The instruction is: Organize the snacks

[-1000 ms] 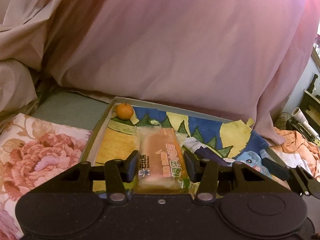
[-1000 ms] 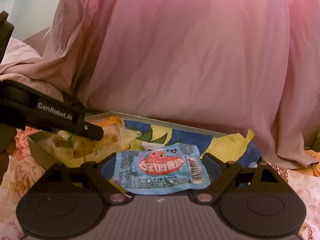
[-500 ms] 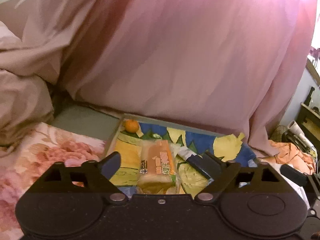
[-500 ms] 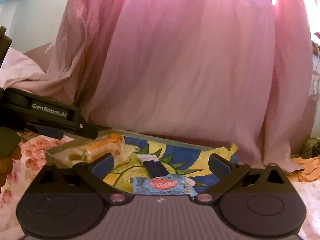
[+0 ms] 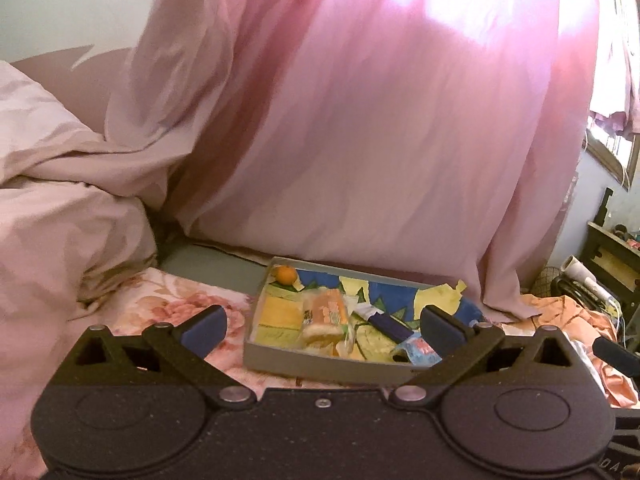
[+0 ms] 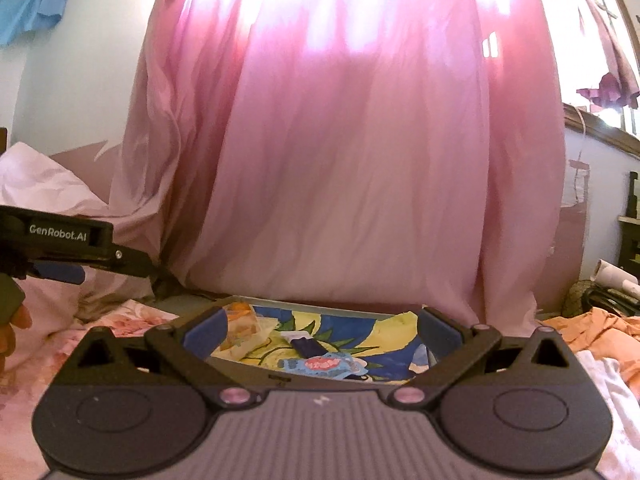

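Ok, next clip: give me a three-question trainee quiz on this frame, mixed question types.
1. True or false: the left gripper is shut on the bread packet.
2. Which item lies in the far left corner of the tray? A) the orange B) the blue snack packet C) the dark purple bar
3. Fill in: the right gripper is ____, holding nothing.

Key: 1 false, its fingers are spread and the packet lies in the tray. 2 A. 3 open.
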`<state>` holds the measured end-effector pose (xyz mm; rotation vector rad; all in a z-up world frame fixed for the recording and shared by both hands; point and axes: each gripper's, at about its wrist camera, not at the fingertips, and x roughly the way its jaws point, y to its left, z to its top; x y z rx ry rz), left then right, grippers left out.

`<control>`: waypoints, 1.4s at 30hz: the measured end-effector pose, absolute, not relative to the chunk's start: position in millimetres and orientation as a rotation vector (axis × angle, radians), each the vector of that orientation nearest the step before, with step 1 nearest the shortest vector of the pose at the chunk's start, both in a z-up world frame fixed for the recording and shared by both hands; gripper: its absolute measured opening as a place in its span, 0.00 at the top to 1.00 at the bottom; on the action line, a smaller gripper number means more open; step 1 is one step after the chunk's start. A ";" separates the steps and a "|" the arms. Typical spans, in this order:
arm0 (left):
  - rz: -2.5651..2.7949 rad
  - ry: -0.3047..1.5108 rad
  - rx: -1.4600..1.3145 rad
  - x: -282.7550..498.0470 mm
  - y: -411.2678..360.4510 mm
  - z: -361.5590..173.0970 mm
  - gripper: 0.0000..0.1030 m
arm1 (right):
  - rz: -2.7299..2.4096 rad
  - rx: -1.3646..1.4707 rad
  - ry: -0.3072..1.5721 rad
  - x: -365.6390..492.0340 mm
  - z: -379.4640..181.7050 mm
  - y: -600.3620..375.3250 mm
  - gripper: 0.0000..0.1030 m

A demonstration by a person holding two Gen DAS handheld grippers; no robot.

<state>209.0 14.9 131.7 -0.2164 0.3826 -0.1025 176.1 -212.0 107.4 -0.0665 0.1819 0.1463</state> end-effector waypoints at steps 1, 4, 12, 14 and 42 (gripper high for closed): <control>-0.098 0.380 -0.213 201.2 15.4 132.2 0.01 | 0.146 -0.064 0.180 169.7 108.2 -212.3 0.00; -0.088 0.380 -0.202 180.5 17.3 132.0 0.01 | 0.149 -0.064 0.175 150.8 109.4 -211.5 0.00; -0.074 0.401 -0.168 134.4 18.8 120.1 0.01 | 0.149 -0.065 0.178 108.6 102.7 -205.3 0.00; -0.071 0.415 -0.154 123.8 19.0 114.7 0.01 | 0.148 -0.068 0.181 98.6 99.1 -203.1 0.00; -0.050 0.674 -0.032 95.1 29.4 24.5 0.01 | 0.190 -0.082 0.414 57.3 30.1 -186.2 0.00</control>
